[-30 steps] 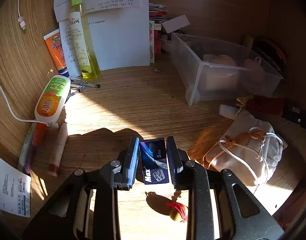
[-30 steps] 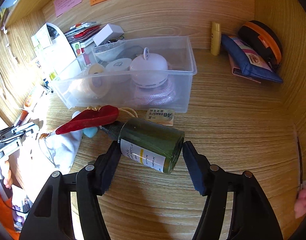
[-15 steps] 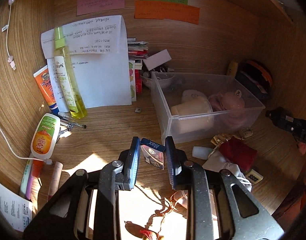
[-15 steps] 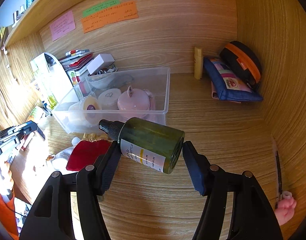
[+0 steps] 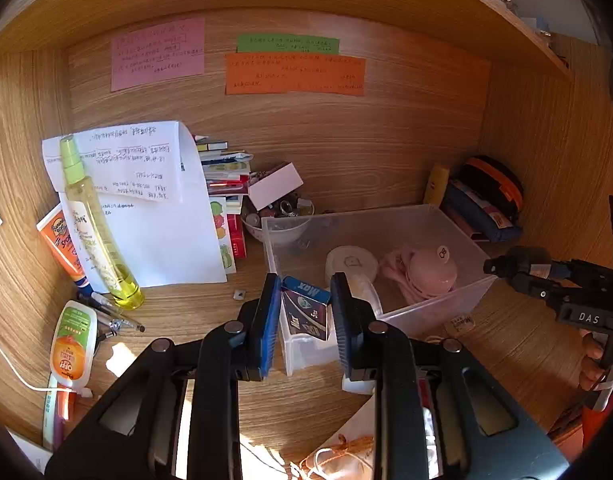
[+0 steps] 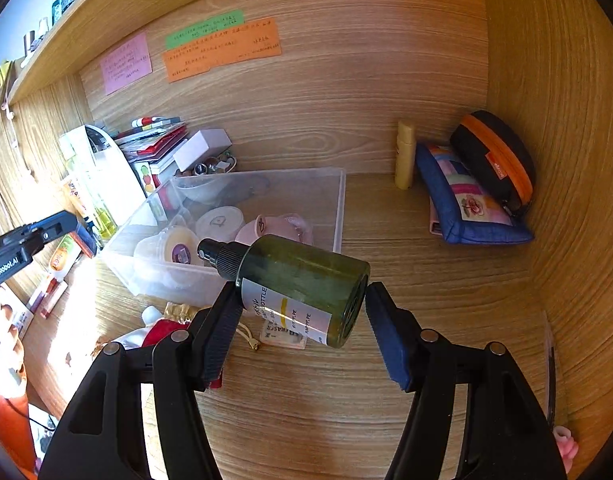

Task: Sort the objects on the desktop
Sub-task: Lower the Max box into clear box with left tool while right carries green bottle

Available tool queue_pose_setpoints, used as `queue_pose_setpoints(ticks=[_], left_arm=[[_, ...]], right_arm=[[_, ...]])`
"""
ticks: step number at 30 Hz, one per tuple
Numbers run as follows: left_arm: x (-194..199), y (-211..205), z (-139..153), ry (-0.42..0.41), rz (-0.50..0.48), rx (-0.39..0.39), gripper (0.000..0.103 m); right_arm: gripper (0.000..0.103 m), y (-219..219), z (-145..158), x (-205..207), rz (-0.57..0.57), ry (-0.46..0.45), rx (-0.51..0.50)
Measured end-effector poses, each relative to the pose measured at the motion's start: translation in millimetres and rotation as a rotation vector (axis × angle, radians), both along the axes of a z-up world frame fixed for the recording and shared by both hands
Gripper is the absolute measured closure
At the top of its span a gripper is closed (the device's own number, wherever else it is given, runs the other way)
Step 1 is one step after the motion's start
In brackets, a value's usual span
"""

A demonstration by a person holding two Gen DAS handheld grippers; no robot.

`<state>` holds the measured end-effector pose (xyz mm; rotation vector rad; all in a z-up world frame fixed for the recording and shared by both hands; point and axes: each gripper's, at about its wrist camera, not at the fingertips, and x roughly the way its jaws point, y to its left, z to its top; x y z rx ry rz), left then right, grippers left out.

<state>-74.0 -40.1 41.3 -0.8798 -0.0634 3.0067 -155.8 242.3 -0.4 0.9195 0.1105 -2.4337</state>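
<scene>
My left gripper [image 5: 302, 314] is shut on a small dark blue "Max" box [image 5: 305, 309] and holds it above the desk, just in front of the near left corner of a clear plastic bin [image 5: 434, 308]. My right gripper [image 6: 302, 320] is shut on a dark green spray bottle [image 6: 294, 280], lying sideways in the jaws, above the desk to the right of the bin [image 6: 338, 208]. The bin holds a pink round device [image 5: 430, 272] and white round containers [image 5: 351, 262]. The right gripper with the bottle also shows in the left wrist view [image 5: 522, 266].
A tall yellow spray bottle [image 5: 94, 232], orange tubes, pens and papers stand at the left. Stacked books and a small bowl [image 5: 278, 224] sit behind the bin. Pouches [image 6: 470, 200] and a yellow stick [image 6: 404, 154] lie at the back right. A white drawstring bag [image 5: 346, 452] lies below the left gripper.
Both grippers have risen from the desk with their objects. The left gripper has carried the box toward the bin's near corner; the right has lifted the bottle higher beside the bin.
</scene>
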Motion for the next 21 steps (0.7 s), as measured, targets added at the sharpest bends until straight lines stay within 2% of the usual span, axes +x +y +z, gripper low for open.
queue_pose_setpoints(ticks=[8, 21], left_arm=[[-29.6, -0.4, 0.1, -0.018, -0.026, 0.022, 0.078], [-71.5, -7.2, -22.1, -0.093, -0.019, 0.036, 0.078]], right_arm=[[0.043, -23.1, -7.4, -19.9, 0.047, -0.016, 0.039], [0.043, -46.8, -16.2, -41.9, 0.086, -0.006, 0.107]])
